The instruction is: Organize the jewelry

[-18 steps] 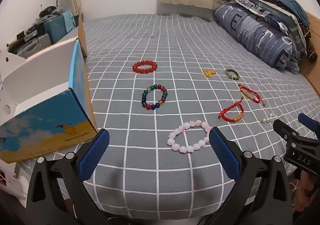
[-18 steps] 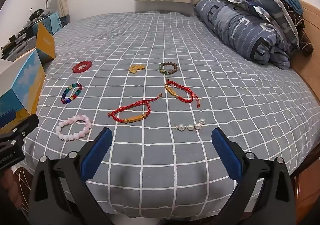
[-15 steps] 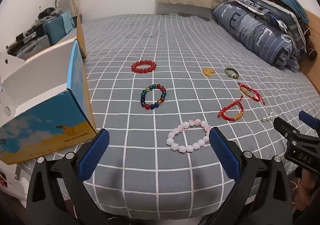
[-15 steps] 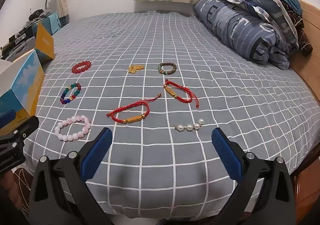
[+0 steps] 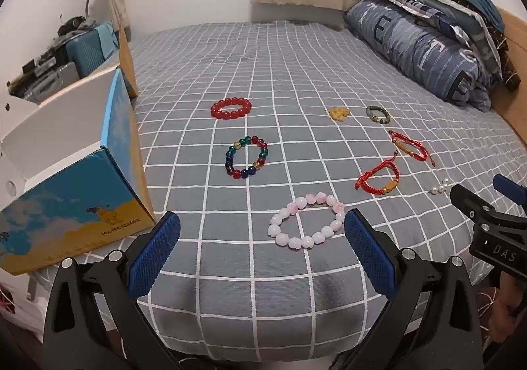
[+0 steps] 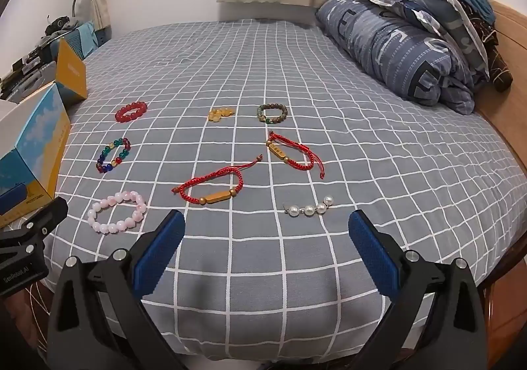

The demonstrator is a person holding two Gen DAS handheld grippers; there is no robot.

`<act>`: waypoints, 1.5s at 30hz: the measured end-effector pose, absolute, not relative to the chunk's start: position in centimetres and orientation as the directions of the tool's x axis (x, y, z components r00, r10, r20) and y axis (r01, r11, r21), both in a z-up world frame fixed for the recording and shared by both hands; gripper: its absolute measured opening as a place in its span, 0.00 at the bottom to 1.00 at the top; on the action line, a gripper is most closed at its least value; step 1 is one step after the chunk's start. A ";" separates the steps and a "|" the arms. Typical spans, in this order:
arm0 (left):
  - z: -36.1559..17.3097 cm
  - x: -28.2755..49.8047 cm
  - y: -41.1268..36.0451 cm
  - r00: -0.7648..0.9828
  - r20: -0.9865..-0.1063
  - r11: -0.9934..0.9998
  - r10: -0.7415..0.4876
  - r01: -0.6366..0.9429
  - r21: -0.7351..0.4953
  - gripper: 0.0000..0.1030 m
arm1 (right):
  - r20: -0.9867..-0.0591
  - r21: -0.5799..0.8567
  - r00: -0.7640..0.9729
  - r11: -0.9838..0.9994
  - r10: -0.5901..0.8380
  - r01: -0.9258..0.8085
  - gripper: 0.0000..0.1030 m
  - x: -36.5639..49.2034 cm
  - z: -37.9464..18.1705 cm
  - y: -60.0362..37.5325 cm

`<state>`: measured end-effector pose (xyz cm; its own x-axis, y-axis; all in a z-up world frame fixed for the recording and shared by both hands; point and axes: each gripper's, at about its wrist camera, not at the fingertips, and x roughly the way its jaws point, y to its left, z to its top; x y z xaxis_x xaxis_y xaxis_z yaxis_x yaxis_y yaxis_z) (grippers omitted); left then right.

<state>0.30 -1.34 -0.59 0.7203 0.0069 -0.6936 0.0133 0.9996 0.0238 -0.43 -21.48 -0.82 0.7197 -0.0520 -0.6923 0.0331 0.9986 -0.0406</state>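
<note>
- Jewelry lies spread on the grey white-checked bed cover (image 6: 296,57): a pink round-bead bracelet (image 5: 306,220) near the front edge, a multicoloured glass-bead bracelet (image 5: 246,156) beyond it, and a red round-bead bracelet (image 5: 231,108) farther still.
- To the right, two red cord bracelets with gold bars (image 6: 214,190) (image 6: 290,154), a short string of white pearls (image 6: 309,209), a brown-green bead bracelet (image 6: 272,113) and a small yellow bead cluster (image 6: 220,114).
- Left claw (image 5: 262,249) hovers wide open and empty, just short of the pink bracelet.
- Right claw (image 6: 266,246) is wide open, empty, near the pearls.
- A blue-and-yellow open cardboard box (image 5: 75,192) stands at the left; folded blue bedding (image 6: 395,43) at the far right.
</note>
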 end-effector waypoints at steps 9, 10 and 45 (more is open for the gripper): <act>-0.7 0.3 -1.5 0.724 -0.690 0.999 0.005 0.018 0.027 0.94 | -0.692 -0.041 0.720 0.999 -0.051 0.031 0.93 -0.7 -0.6 -22.1; -0.8 0.3 -1.5 0.724 -0.690 0.999 0.005 0.019 0.027 0.94 | -0.692 -0.042 0.720 0.999 -0.052 0.032 0.93 -0.6 -0.7 -22.1; -0.5 0.2 -1.6 0.732 -0.681 0.999 -0.003 0.025 0.023 0.94 | -0.692 -0.047 0.720 0.998 -0.059 0.036 0.93 -0.6 -0.9 -22.0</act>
